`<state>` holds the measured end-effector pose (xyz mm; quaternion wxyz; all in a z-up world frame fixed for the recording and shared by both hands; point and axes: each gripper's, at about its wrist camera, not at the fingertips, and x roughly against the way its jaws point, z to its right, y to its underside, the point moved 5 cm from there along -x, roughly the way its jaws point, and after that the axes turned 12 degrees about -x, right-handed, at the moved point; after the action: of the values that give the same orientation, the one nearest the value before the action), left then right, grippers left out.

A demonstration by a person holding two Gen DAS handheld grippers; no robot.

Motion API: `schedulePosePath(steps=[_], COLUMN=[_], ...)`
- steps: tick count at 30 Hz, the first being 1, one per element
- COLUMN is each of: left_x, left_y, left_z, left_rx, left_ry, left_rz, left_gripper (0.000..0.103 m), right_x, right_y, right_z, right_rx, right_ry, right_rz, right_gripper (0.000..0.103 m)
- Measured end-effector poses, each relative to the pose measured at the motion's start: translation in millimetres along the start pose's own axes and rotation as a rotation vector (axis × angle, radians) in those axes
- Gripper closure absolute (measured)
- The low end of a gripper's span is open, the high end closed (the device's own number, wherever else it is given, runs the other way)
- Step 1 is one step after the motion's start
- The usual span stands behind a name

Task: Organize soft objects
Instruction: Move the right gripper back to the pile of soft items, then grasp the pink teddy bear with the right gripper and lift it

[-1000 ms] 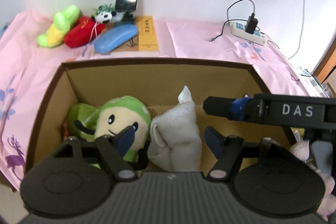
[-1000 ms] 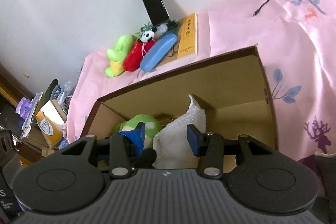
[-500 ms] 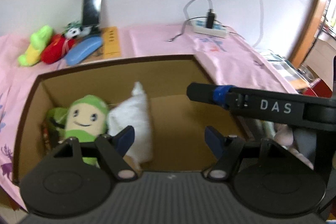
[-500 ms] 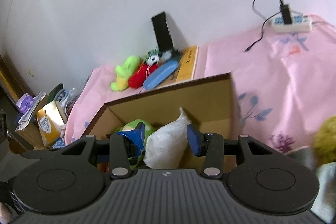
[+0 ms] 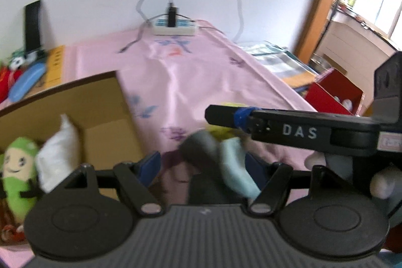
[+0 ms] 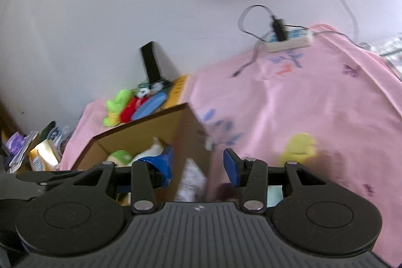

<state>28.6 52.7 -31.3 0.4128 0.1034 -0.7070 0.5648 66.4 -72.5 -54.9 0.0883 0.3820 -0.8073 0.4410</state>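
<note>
Left wrist view takes in the pink cloth first, spread wide and mostly bare from the power strip at the wall down to the near edge, with open room across its middle. The cardboard box sits at the left, its dark top rim and right wall ending just short of the printed leaves; inside it a white pouch leans against a green doll. A small heap of soft things lies on the cloth to the right of the box: a dark grey piece, a pale blue piece and a yellow toy (all smeared by blur). The left gripper hangs above that heap with its jaws spread and nothing pinched between them. The right gripper, seen in its own view over the box's right wall, also stands parted and empty; its black finger crosses the left view at mid-height. Against the wall, well apart from the grippers, a phone stands behind a green plush, a red plush and a blue case.
</note>
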Motion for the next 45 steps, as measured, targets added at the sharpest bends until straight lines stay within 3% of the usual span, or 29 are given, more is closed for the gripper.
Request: schedulePosePath(steps=[8, 17, 28, 35, 40, 45], left_x=[-45.0, -94.7, -138.6, -156.2, -161.7, -168.6], left_y=[-15.7, -15.1, -12.8, -10.3, -12.1, -15.3], left_z=[53.6, 86.6, 96.6, 88.3, 89.1, 94.8], left_rx=[-0.033, -0.010, -0.040, 0.018, 0.057, 0.042], left_ry=[0.087, 0.130, 0.037, 0.050, 0.098, 0.084], left_rz=[-0.046, -0.131, -0.206, -0.227, -0.212, -0.215], left_gripper=[0.030, 0.030, 0.030, 0.028, 0.028, 0.028], right_x=[22.1, 26.4, 13.9, 1.3, -4.9, -12.2], right_y=[-12.2, -16.6, -17.8, -17.7, -20.3, -22.1], right_z=[67.1, 126.7, 156.1, 170.3, 179.4, 185.3], right_rx=[-0.090, -0.146, -0.167, -0.174, -0.240, -0.311], right_ry=[0.097, 0.156, 0.107, 0.090, 0.045, 0.011], right_rz=[-0.003, -0.087, -0.231, -0.284, -0.314, -0.330], right_gripper=[0.075, 0.075, 0.074, 0.074, 0.073, 0.071])
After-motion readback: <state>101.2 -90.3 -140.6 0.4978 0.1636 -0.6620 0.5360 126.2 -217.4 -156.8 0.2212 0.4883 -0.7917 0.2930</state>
